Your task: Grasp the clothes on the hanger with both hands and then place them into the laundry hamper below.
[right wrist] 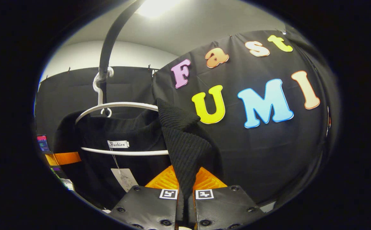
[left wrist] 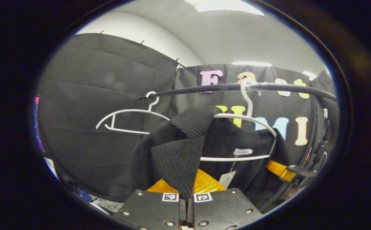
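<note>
Now both are clamped: the left gripper [left wrist: 186,191] and right gripper [right wrist: 185,188] each pinch a shoulder of the black sweater [left wrist: 179,150] (draped on the white hanger [left wrist: 252,123] under the rail [left wrist: 223,87]).

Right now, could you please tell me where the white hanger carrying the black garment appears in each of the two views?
Left gripper view: the white hanger sits right of centre, hooked on the black rail, with the black garment draped forward to the fingers.
Right gripper view: the hanger sits left of centre, the garment to its right.
Shared landmark: the small white neck label at the hanger's lower bar.
</note>
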Demonstrator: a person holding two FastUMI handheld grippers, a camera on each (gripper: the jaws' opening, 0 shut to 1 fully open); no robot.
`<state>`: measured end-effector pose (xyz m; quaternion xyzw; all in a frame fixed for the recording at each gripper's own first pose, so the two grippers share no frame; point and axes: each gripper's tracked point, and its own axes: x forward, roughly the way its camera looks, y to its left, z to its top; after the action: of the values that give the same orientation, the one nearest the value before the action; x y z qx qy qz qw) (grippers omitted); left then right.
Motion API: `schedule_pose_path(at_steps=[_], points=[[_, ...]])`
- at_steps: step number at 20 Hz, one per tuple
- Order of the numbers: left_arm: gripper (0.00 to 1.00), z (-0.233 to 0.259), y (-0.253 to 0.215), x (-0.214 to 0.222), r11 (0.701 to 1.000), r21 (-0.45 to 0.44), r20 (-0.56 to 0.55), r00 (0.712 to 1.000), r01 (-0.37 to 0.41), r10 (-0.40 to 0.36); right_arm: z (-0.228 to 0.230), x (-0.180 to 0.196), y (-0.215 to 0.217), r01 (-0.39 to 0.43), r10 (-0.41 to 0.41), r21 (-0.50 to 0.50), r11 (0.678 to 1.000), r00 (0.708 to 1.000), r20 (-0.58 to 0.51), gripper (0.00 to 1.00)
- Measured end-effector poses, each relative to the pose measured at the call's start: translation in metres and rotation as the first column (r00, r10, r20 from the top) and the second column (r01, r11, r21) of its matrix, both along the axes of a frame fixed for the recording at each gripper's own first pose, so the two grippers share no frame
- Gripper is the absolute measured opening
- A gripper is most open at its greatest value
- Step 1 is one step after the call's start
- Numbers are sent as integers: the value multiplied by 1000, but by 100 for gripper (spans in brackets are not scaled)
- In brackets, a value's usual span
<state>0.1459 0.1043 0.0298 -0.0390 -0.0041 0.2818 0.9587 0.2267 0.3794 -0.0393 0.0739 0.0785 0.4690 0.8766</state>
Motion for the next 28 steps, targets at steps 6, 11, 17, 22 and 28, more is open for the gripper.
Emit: schedule_pose_path(at_steps=[6,11,17,22,28], points=[[2,24,-15,-15,998,45,36,998,47,-48,9,6,-9,15,-15,13,1000,1000,1,6],[4,38,-2,-30,1000,9,75,997,22,-23,19,20,-18,62,-63,34,997,998,11,6],[4,56,23,-50,999,-15,128,991,-33,34,30,37,-27,109,-111,56,992,994,22,7],[4,70,39,-58,998,32,126,990,-63,58,34,51,-30,142,-145,66,988,988,55,7],[3,88,54,-62,991,101,118,990,-89,77,42,80,-32,205,-215,115,972,973,84,6]])
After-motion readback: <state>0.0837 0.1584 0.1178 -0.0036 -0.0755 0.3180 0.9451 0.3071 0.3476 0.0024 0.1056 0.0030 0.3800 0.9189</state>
